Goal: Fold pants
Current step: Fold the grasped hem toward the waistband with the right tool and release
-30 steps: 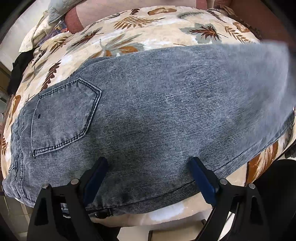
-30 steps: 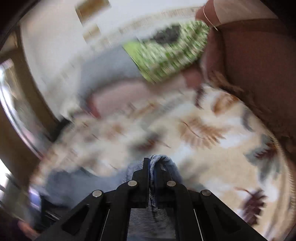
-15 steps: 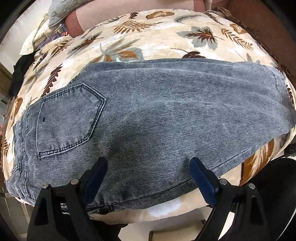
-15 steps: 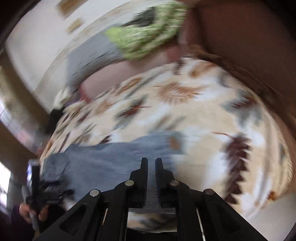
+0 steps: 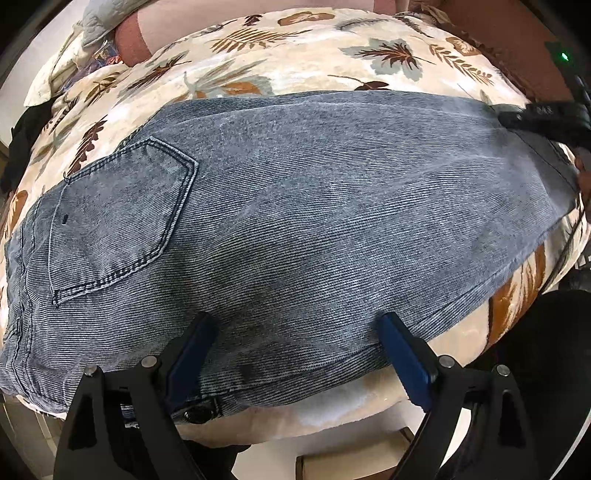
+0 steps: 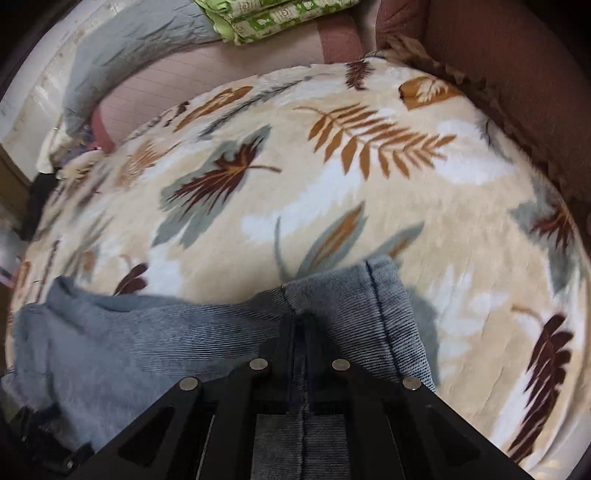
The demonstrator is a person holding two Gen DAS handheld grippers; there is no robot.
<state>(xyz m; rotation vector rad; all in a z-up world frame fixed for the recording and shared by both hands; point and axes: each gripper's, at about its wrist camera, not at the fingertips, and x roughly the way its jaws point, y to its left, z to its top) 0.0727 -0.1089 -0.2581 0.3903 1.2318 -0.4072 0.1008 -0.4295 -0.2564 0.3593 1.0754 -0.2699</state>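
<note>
So you've got the jeans (image 5: 314,221) spread flat across the leaf-print blanket (image 5: 280,59), filling most of the left wrist view from the left edge almost to the right edge. The waistband sits at the far left of the frame, with the back pocket (image 5: 122,218) just right of it, in the left-middle. A metal button (image 5: 195,415) peeks out under the bottom hem at the lower left.

Your left gripper (image 5: 295,354) hangs over the near edge of the jeans at the bottom centre, its blue pads (image 5: 402,354) spread wide apart with nothing pinched between them. I can't tell if the tips actually touch the denim or just hover over it.

Your right gripper (image 6: 300,325) is a different story: in its own view, the two black fingers are squeezed together at the bottom centre, clamped on a fold of the jeans (image 6: 147,339), right along a seam. The cloth bunches up just beyond the tips, with a hemmed edge curling to the right of them. In the left view that same gripper (image 5: 543,118) shows up as a dark shape at the right edge, sitting at the far end of the jeans.

Up top in the right view there's a folded green patterned cloth (image 6: 273,14) and a grey cloth (image 6: 129,48) at the upper left, both well beyond the blanket.
</note>
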